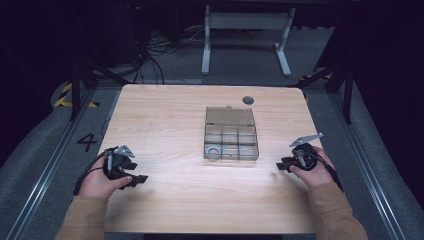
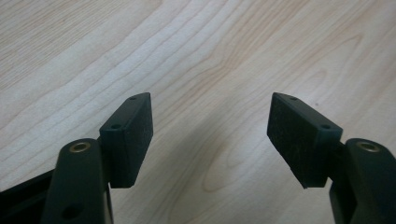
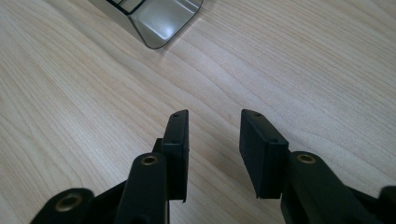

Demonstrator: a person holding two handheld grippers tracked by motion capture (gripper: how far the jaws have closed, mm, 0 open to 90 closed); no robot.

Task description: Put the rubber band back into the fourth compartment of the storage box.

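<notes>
Clear compartment box between two empty grippers

Seen from the high view: a clear, smoke-tinted plastic organiser box (image 1: 231, 133), lid thrown back flat on the far side, tray divided into small square compartments in rows. Lying in the near-left compartment, a pale ring-shaped item (image 1: 215, 150), too small to name. Resting flat on the pale wood table (image 1: 165, 110), square to its edges.

Placed ahead of and to the right of the left gripper (image 1: 139, 179), well apart from it, with bare wood between. Held low over the table by the left hand (image 1: 102, 180), jaws wide apart, nothing between the pads (image 2: 133, 135); only wood grain visible past them in the left gripper view (image 2: 210, 135).

Placed ahead of and to the left of the right gripper (image 1: 283, 165), nearer to it than to the left one, yet not touching. In the right gripper view, one rounded, glossy corner of the box (image 3: 159, 21) showing at the top, up and left of the jaws, clear of the fingertips (image 3: 180, 135). Jaws there parted by a moderate gap (image 3: 214, 140), nothing gripped, bare wood beneath. Gripped from behind by the right hand (image 1: 315, 167), tan sleeves on both forearms.

Beyond the box, near the table's far edge, a small dark round disc (image 1: 248, 100)
</notes>
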